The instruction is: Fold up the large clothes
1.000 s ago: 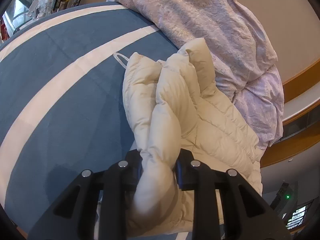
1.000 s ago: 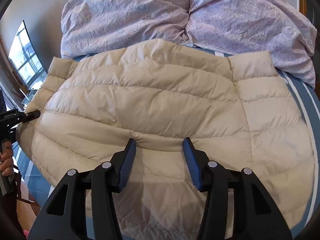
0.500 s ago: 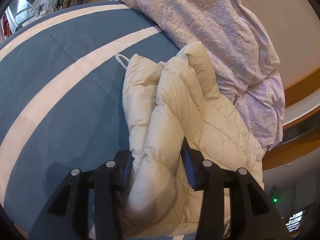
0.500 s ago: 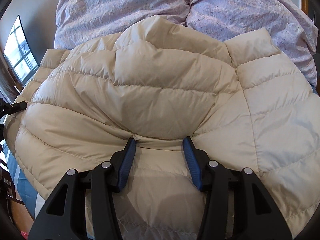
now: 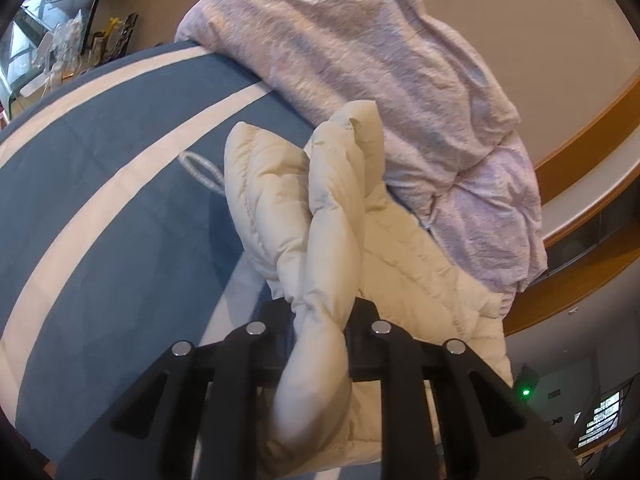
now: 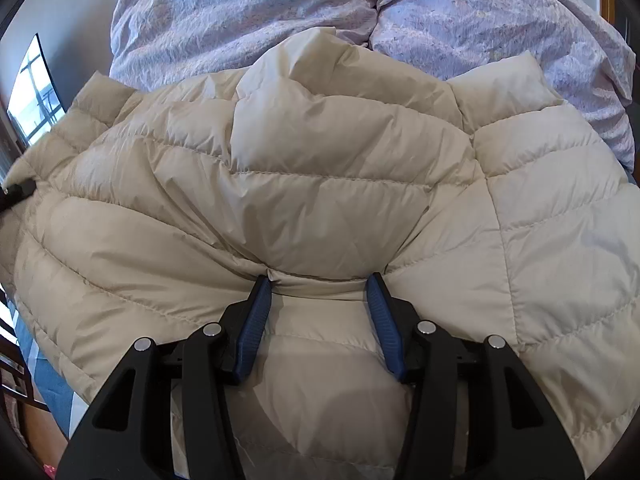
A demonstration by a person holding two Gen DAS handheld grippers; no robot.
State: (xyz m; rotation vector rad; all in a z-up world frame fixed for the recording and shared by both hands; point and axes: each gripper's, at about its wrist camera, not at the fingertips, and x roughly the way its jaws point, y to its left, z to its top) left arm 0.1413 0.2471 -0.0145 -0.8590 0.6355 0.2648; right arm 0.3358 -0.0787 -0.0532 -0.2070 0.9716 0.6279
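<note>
A cream quilted puffer jacket lies on the bed, one edge gathered into a thick roll. My left gripper is closing its jaws on that roll, which is squeezed narrow between them and lifted off the cover. In the right wrist view the jacket spreads wide and bulges up in the middle. My right gripper has its blue pads pressed on a pinched fold near the jacket's near edge. The left gripper's tip shows at the far left, on the jacket's side edge.
The bed cover is dark blue with cream stripes. A crumpled lilac duvet is piled along the wall behind the jacket, also seen as the duvet. A loose cord loop lies on the cover. A window is at left.
The left jaws widened briefly, then squeezed in on the rolled edge and rose with it. In the right wrist view the jacket's middle has humped up and its far edge lifted.
</note>
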